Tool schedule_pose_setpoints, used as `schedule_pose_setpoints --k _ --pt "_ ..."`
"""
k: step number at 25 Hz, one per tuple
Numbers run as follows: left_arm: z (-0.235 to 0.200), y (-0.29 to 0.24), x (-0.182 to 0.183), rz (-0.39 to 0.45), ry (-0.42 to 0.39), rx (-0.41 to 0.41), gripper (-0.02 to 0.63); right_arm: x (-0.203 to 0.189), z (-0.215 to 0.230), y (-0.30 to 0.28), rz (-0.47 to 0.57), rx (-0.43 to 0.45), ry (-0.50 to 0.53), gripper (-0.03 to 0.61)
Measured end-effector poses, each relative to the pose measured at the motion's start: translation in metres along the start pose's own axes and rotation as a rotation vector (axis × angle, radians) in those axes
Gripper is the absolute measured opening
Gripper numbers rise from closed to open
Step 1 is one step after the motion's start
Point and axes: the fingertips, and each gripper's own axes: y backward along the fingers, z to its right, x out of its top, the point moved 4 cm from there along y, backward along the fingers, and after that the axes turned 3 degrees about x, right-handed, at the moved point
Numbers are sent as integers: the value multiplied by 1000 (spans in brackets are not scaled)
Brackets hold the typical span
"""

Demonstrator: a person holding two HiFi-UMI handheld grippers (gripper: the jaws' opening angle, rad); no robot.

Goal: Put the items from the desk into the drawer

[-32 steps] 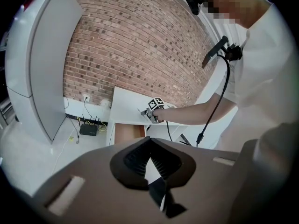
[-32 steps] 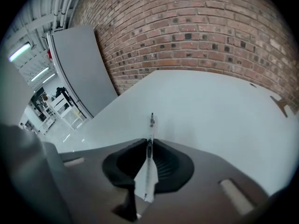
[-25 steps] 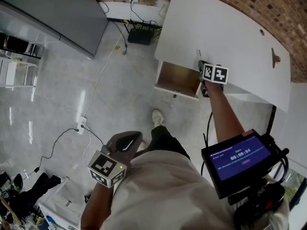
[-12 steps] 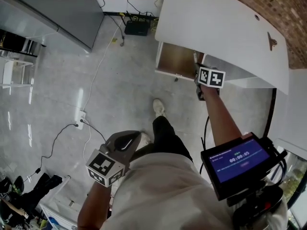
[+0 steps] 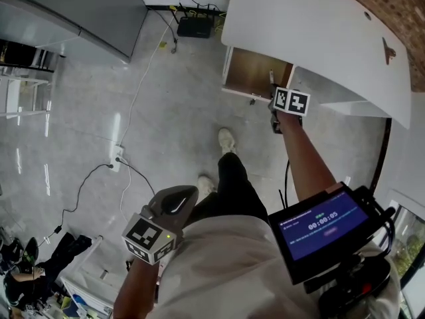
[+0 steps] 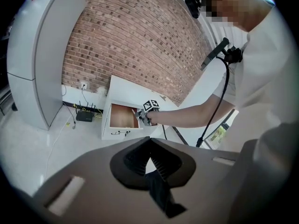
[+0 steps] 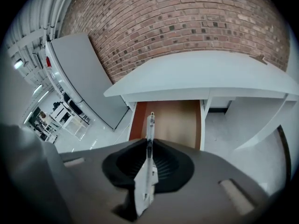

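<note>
My right gripper (image 5: 274, 109) is shut on a thin white pen (image 5: 271, 78) at the right front corner of the open drawer (image 5: 254, 74). In the right gripper view the pen (image 7: 150, 124) sticks out from the jaws (image 7: 149, 147) and points over the drawer's bare brown bottom (image 7: 175, 118). The drawer hangs under the white desk (image 5: 319, 35). A small brown item (image 5: 389, 50) lies on the desk's far right. Low beside my body hangs my left gripper (image 5: 174, 201), its jaws (image 6: 150, 154) shut on nothing.
A black router (image 5: 194, 26) and cables lie on the floor by the wall, left of the drawer. A power strip (image 5: 117, 158) with cords lies on the grey floor. A grey cabinet (image 5: 73, 12) stands at the upper left. A screen (image 5: 322, 221) hangs at my chest.
My right gripper has come off the desk's edge with the pen and now sits at the open drawer's front. The left gripper has hardly moved.
</note>
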Motion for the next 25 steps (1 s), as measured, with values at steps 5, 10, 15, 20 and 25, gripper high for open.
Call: schedule_pose_setpoints --k 5,10,15,20,25 --pt "-34 -51 21 -24 10 7 8 23 25 -75 -30 2 -8 43" --pt "-35 -65 38 -21 -27 9 8 26 34 -102 -63 -7 -2 43" --pt "-52 -99 41 -30 -19 17 8 22 49 -153 -97 -4 -2 43" --pt "-66 -124 43 -35 2 17 8 24 62 -194 -125 -18 11 43" --pt "-79 -134 37 -43 15 26 8 18 73 -216 -157 -54 18 43"
